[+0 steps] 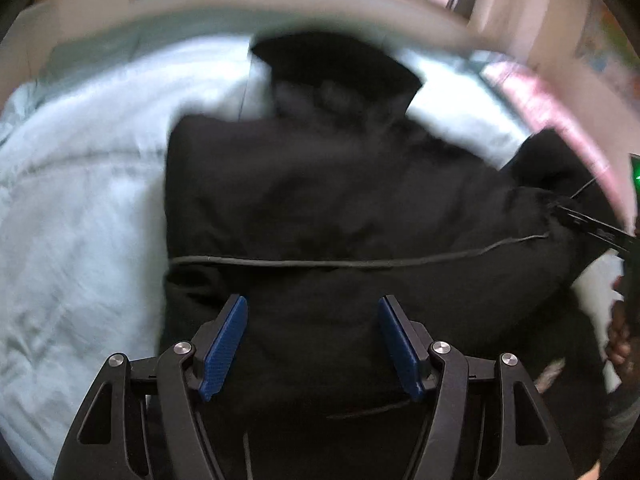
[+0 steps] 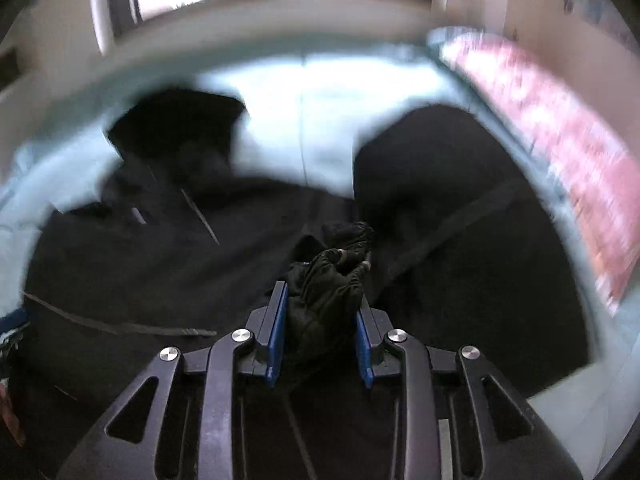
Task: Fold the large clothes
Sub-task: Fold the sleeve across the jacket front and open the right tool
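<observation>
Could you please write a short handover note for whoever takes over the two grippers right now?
Left gripper: open, above the near part of the black garment, gripping nothing.
Right gripper: shut on a bunched bit of the garment's cloth, at its right side.
Garment: spread on the pale blue bedding, hood end toward the window, with a thin cord lying across it.
Done: one edge is gripped; no neat fold shows yet.
Left: probably carry the gripped part over the body, then fold the rest and smooth it.
</observation>
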